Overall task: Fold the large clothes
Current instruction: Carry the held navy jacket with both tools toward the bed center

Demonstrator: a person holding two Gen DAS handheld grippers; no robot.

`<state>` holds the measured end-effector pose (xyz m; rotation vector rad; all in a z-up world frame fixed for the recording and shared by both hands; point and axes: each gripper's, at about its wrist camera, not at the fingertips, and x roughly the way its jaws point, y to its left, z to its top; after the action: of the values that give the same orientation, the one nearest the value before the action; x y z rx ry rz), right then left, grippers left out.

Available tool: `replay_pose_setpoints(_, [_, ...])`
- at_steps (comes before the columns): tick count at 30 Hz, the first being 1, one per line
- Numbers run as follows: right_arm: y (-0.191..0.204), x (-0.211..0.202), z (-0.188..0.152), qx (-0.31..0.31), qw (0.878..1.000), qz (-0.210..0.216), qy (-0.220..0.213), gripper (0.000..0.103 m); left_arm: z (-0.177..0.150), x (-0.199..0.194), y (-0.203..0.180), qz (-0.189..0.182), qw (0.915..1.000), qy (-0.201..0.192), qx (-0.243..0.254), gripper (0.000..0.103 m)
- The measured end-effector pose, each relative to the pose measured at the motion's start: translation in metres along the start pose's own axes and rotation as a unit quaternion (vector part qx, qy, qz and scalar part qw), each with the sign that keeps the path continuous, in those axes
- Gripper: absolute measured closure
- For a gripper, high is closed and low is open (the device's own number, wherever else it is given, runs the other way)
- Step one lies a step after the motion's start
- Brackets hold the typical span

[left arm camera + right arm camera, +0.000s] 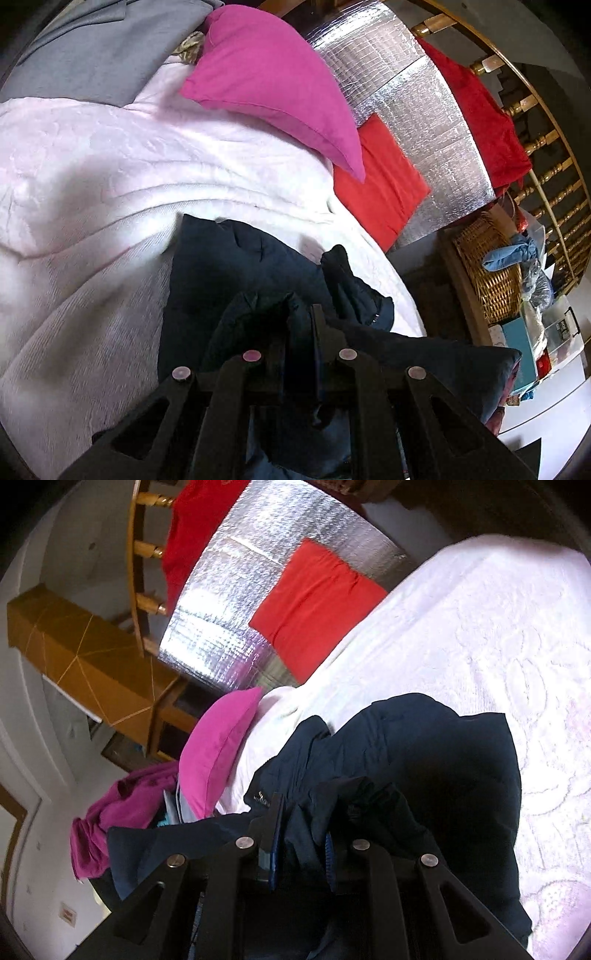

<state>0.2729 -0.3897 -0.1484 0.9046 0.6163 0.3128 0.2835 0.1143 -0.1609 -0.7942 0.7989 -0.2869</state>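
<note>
Right wrist view: both hand-held grippers, right [301, 834] and left [299, 332], pinch the navy jacket [424, 760] on the bed [498, 627]; its small logo [264, 798] near the collar is unreadable.

A dark navy padded jacket [229, 266] [424, 760] lies bunched near the pale bedspread's [110, 177] edge, apparently partly lifted.

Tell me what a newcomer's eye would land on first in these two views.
First, the dark navy jacket, bunched on the pale pink bedspread and pinched by both the left gripper and right gripper. Next, the magenta pillow at the head of the bed, beside a red cushion leaning on a silver foil panel.
</note>
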Motion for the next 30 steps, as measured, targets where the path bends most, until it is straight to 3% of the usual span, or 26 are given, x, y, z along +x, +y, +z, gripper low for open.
replay_pose_setpoints(11, [-0.029,0.019,0.008,0.072,0.997,0.006,0.019,0.083,0.006,0.021,0.010,0.027,0.9993,0.024,-0.013,0.091])
replay_pose_setpoints(17, [-0.036,0.019,0.012,0.100,0.994,0.027,0.025,0.077,0.012,0.024,0.015,0.023,0.9982,0.040,-0.039,0.089])
replay_pose_setpoints(20, [-0.036,0.016,0.016,0.113,0.992,0.050,0.017,0.065,0.014,0.021,0.018,0.006,0.9977,0.039,-0.054,0.085])
replay_pose_setpoints(22, [-0.035,0.009,0.017,0.117,0.991,0.069,0.002,0.047,0.015,0.018,0.018,-0.007,0.9974,0.037,-0.061,0.082])
replay_pose_setpoints(24, [-0.032,-0.001,0.019,0.113,0.991,0.074,-0.024,0.037,0.017,0.016,0.018,-0.035,0.9964,0.036,-0.068,0.047])
replay_pose_setpoints(26, [-0.031,-0.013,0.021,0.112,0.989,0.081,-0.056,0.029,0.017,0.008,0.017,-0.083,0.9930,0.020,-0.082,0.024])
replay_pose_setpoints(27, [-0.031,-0.022,0.022,0.110,0.987,0.083,-0.077,0.024,0.017,0.005,0.017,-0.092,0.9920,0.012,-0.085,0.021])
replay_pose_setpoints(30, [-0.031,-0.035,0.026,0.106,0.986,0.083,-0.098,0.024,0.017,-0.002,0.014,-0.095,0.9918,-0.003,-0.086,0.019])
